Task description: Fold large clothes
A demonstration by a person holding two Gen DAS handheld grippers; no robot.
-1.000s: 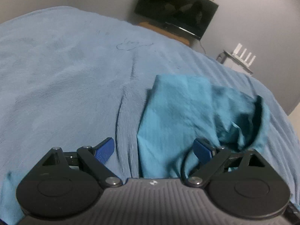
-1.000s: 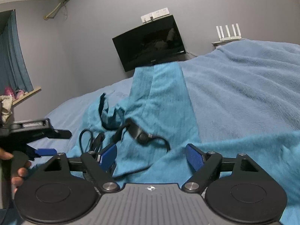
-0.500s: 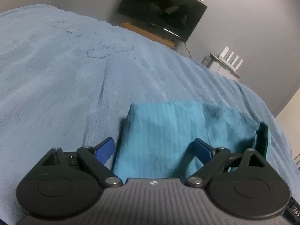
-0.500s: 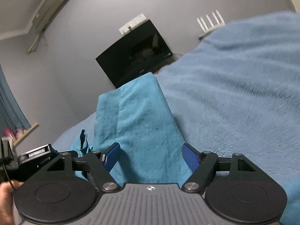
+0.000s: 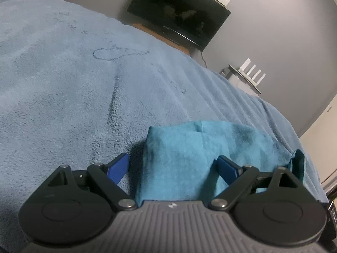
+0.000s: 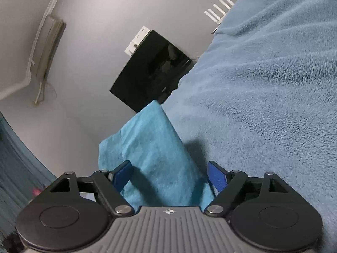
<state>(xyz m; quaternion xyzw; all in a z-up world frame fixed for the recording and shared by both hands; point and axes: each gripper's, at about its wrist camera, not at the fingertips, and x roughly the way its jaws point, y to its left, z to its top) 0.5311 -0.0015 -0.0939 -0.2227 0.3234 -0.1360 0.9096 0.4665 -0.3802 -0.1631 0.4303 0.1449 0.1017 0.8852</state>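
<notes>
Teal garment (image 5: 189, 160) on the blue fleece blanket (image 5: 73, 105) of the bed, near edge reaching in between both pairs of fingers. Left gripper (image 5: 173, 165): fingers spread wide, blue pads (image 5: 118, 166) either side of the cloth, not pinching. Right gripper (image 6: 169, 174): likewise spread, cloth (image 6: 151, 147) running up the middle of the gap, no pinch.

Changes over the last second: crumpled mass with collar opening and loose sleeve, plus a dark cable or headset on top, gone from both views; now a narrower strip with straight edges and one lengthwise seam or fold line. Both cameras lower and closer to the cloth; right view tilted hard, TV (image 6: 151, 69) and router (image 6: 219, 10) swung toward upper right. Other gripper and hand no longer visible in the right view.

Reading: likely one fold complete, or the garment smoothed flat, with both tools lining up on the near hem for the next grab. Whether the cloth is lifted or lying flat: cannot tell. Small upturned flap (image 5: 297, 162) at the right edge, possible snag on the next fold.
</notes>
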